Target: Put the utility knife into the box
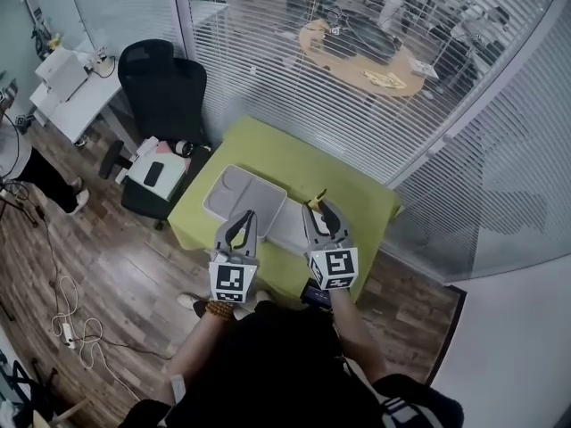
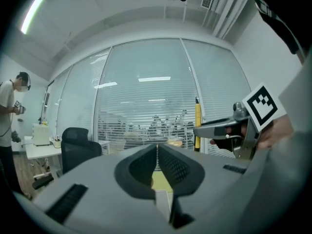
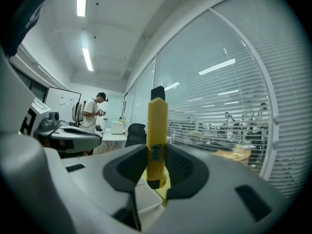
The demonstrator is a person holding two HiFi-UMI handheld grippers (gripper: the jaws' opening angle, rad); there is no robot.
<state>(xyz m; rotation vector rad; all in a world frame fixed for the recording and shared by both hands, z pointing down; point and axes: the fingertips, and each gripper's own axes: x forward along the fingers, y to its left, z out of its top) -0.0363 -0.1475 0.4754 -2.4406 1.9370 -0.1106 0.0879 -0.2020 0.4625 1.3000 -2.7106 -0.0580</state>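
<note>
Step in hand: carry phase, knife gripped and lifted, not yet in the box; right gripper (image 3: 157, 172) is clenched on the utility knife (image 3: 157, 140), pads pressing both sides of the yellow body near its lower end, the body upright and reaching well past the jaw tips, dark tip uppermost; left gripper (image 2: 157, 162) has its jaws drawn together to a thin slit, nothing between them, held up beside the right one, idle; in head view both grippers hang over the near edge of the green table (image 1: 357, 194); box (image 1: 243, 190) is white, open, lying on the table just ahead of the left jaws and off to the left of the right jaws; a second white panel (image 1: 290, 226) sits between and below the two jaw pairs, maybe the lid or other half, cannot tell which; box interior looks bare, no contents visible, any dividers too small to make out; next move, my read: bring the right jaws left and down over the box opening, tip the knife from upright to flat so its length fits inside, lower it to the box floor, then let the jaws go; likely snag is the long body catching the rim if it goes in steep; left gripper could steady the box
</note>
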